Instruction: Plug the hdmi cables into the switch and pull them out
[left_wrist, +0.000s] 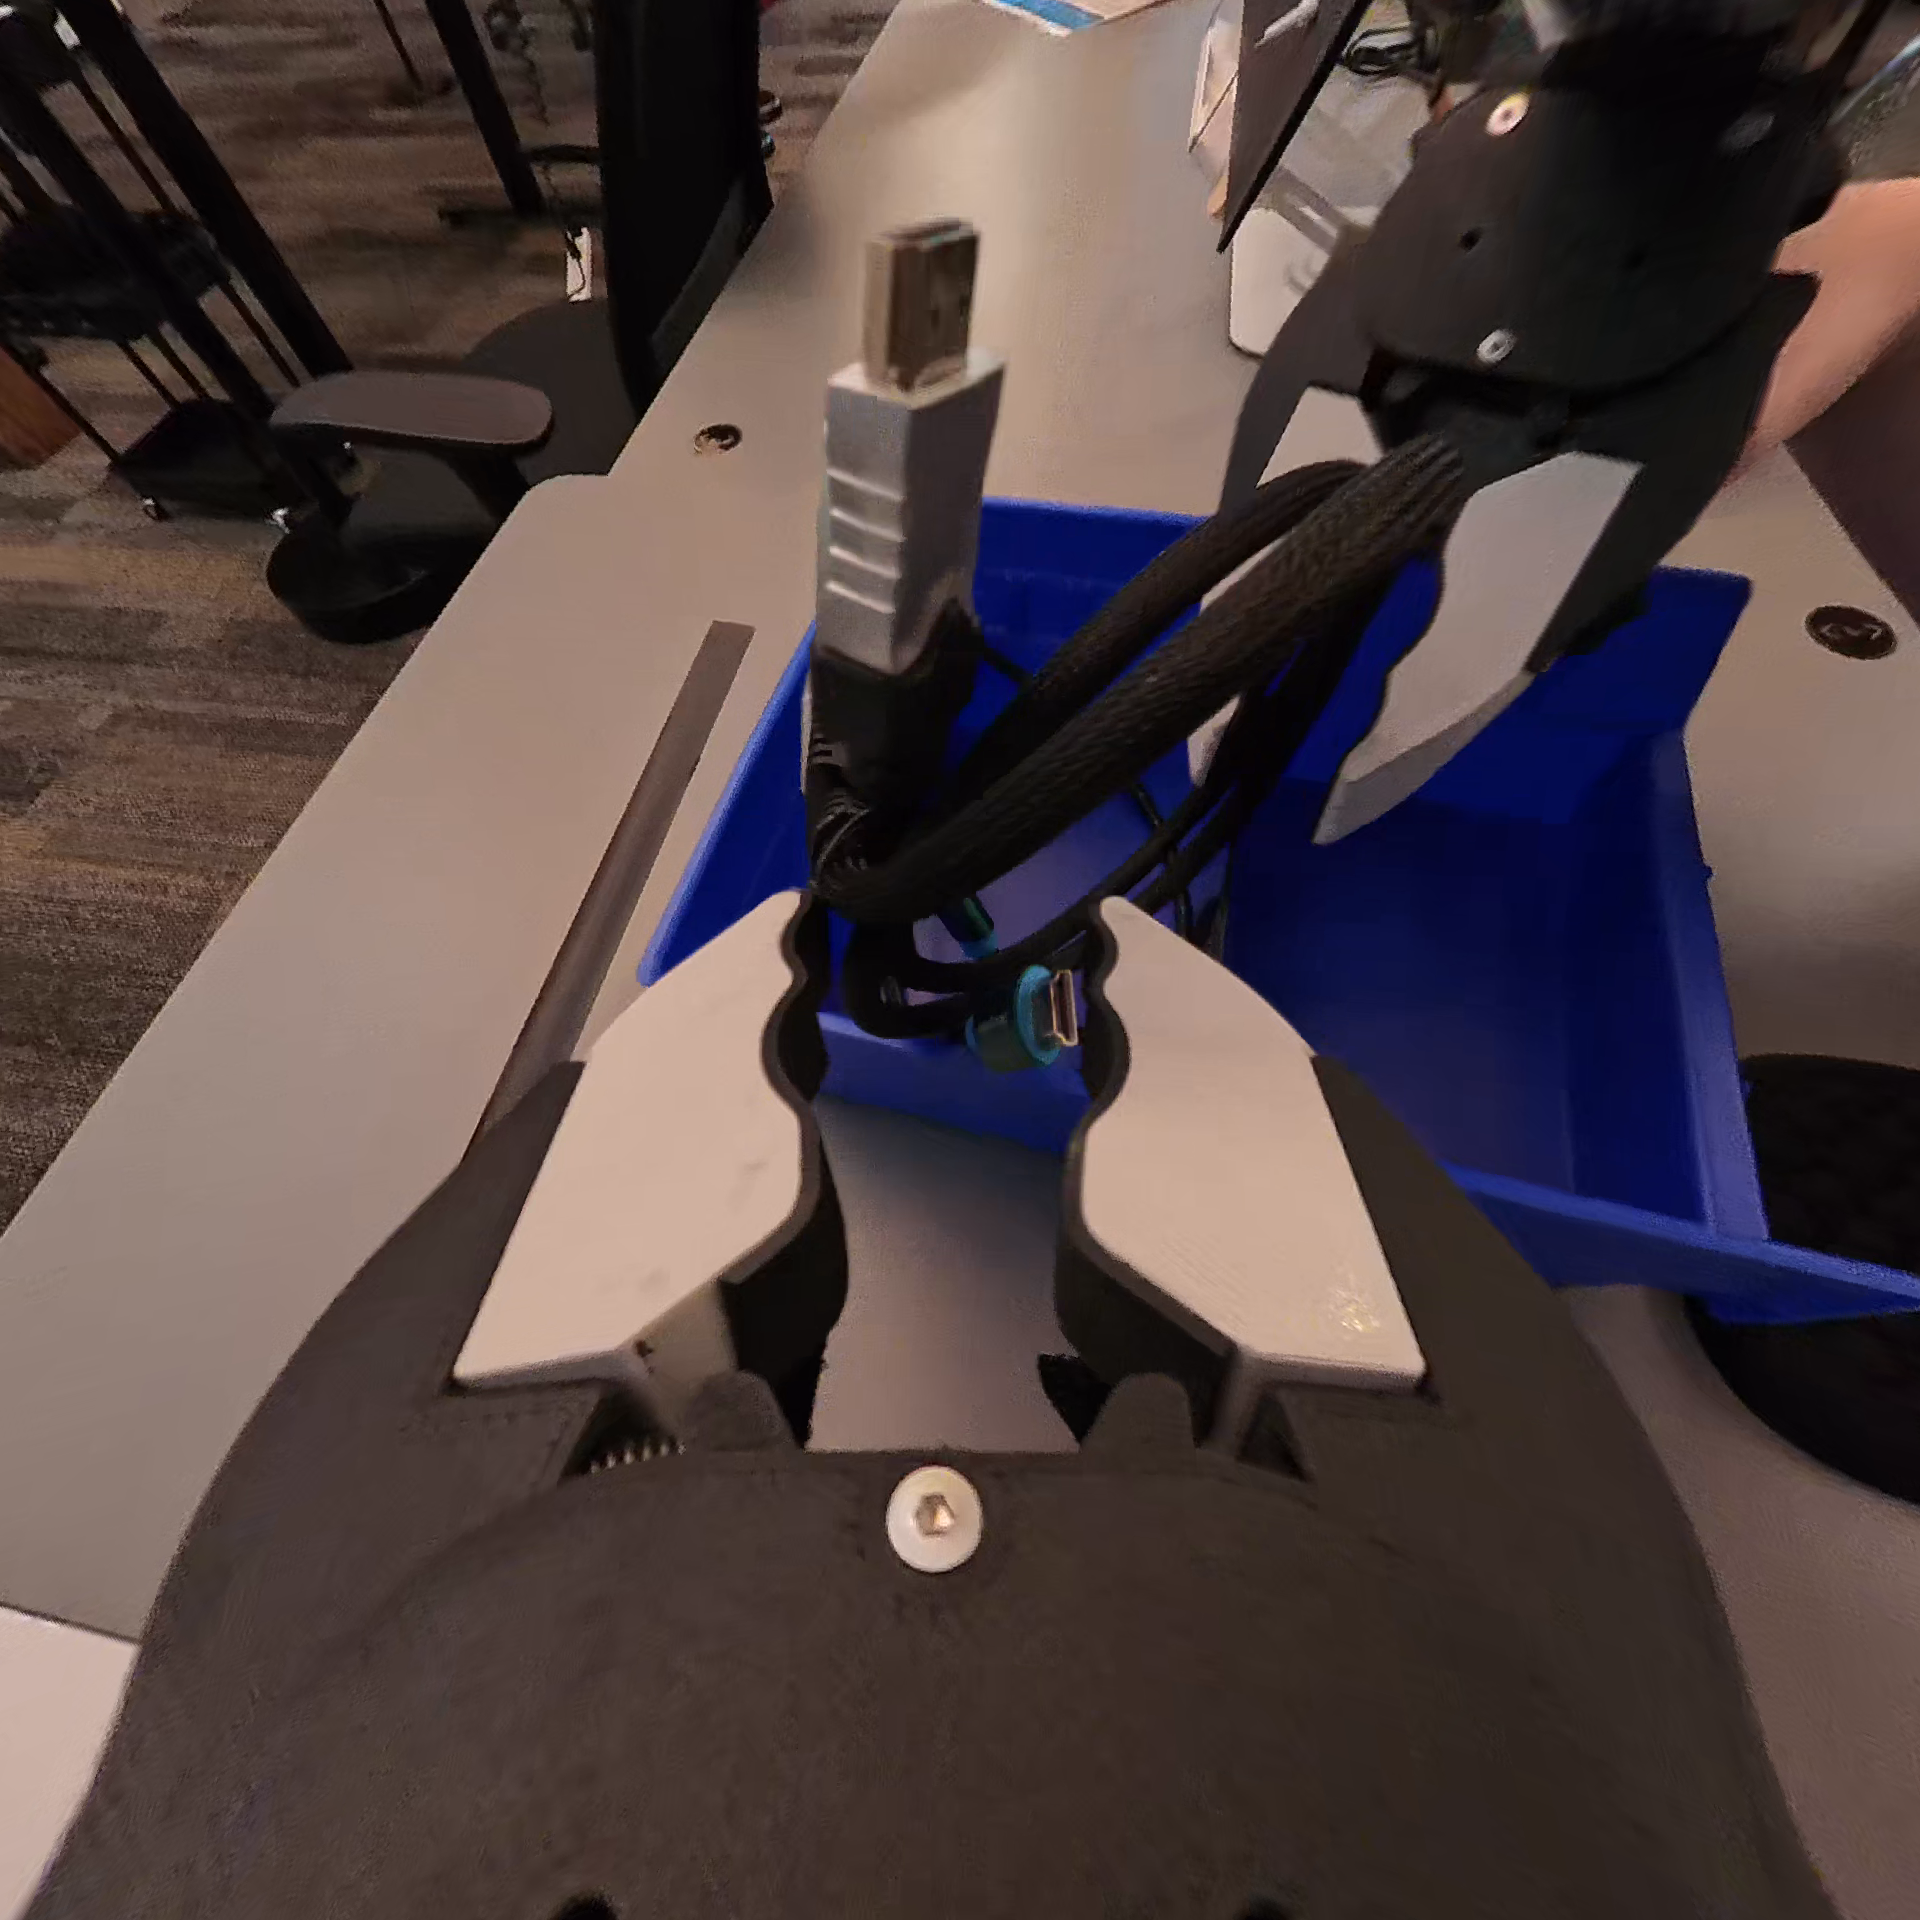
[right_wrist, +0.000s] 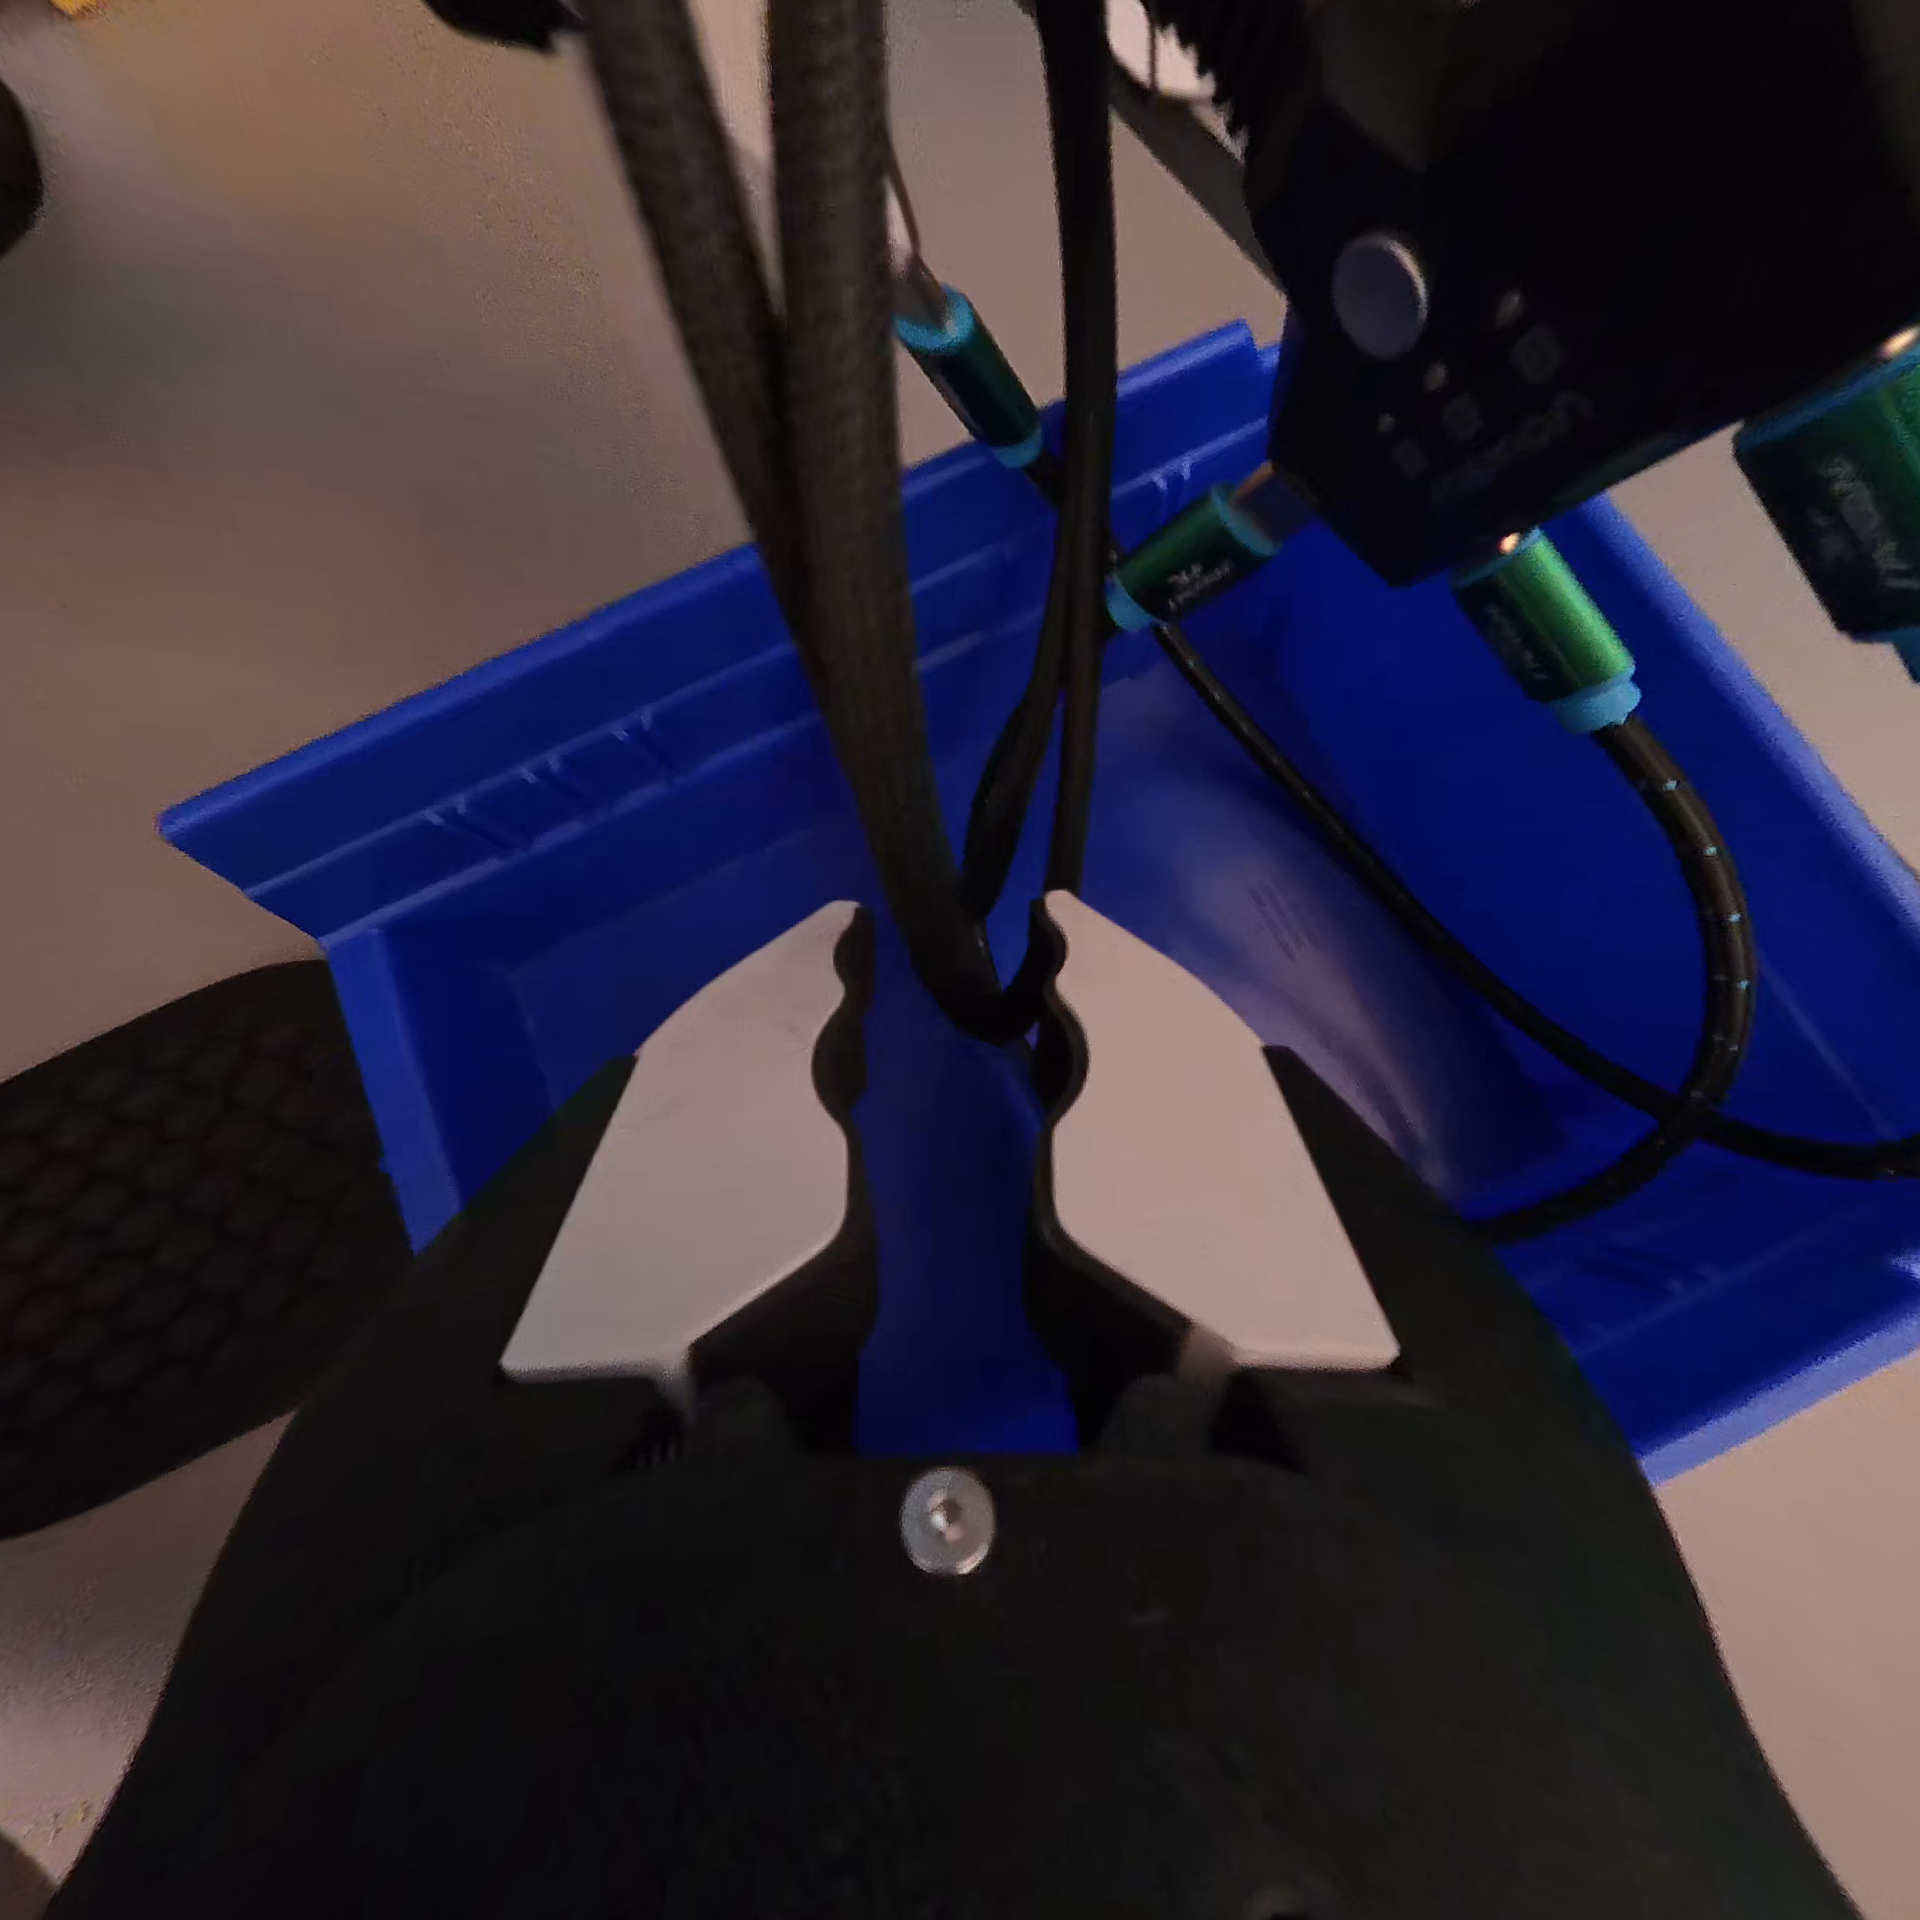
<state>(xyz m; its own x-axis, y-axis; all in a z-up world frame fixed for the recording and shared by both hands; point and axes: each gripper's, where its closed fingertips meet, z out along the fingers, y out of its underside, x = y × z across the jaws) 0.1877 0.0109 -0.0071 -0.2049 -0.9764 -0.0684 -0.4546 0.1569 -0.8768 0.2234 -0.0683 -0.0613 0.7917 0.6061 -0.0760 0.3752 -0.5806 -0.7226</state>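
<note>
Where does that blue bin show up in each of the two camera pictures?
Left wrist view: blue bin sits centre-right on the grey table, beyond the left gripper.
Right wrist view: it spans the middle, under the right gripper.
Shared landmark: the thick braided black cable.
</note>
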